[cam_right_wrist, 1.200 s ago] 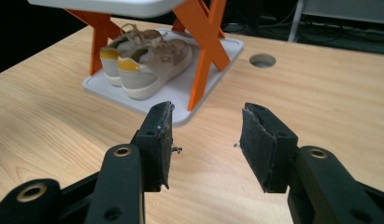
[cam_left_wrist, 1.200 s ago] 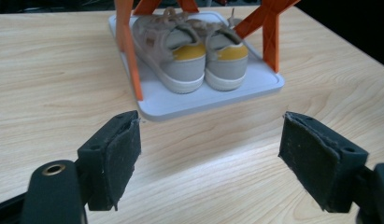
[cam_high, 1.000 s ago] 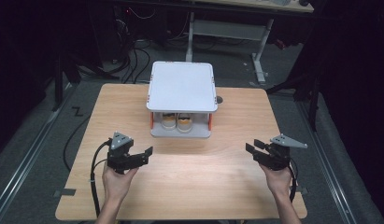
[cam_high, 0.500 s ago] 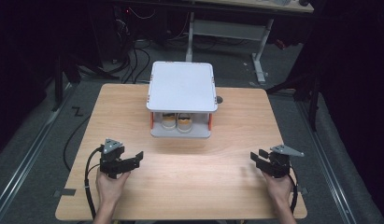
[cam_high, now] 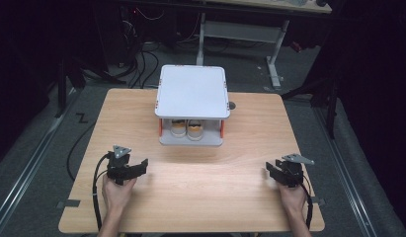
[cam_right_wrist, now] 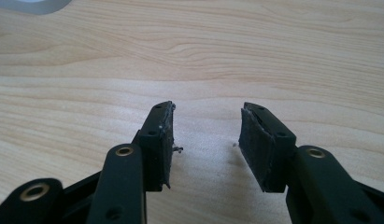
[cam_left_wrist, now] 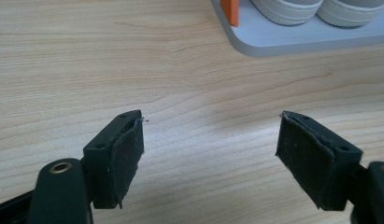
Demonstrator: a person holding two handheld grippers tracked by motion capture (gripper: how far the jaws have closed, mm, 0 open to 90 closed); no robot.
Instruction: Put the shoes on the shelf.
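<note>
A small grey two-level shelf [cam_high: 192, 91] with orange posts stands at the middle back of the wooden table [cam_high: 190, 182]. Two round white cups [cam_high: 187, 129] sit on its lower level, and their bases show at the top of the left gripper view as cups [cam_left_wrist: 316, 9]. My left gripper [cam_high: 136, 168] rests low at the front left, open, with nothing between its pads [cam_left_wrist: 126, 154]. My right gripper [cam_high: 270, 170] sits at the front right, also open and empty, jaws over bare wood [cam_right_wrist: 206, 126].
A small dark round thing [cam_high: 232, 105] lies on the table just right of the shelf. Cables and a desk frame [cam_high: 240, 29] stand on the floor behind the table. Bare wood stretches between the two grippers.
Both hands have drawn back toward the front edge and lowered to the table. The grippers stay open and empty.
</note>
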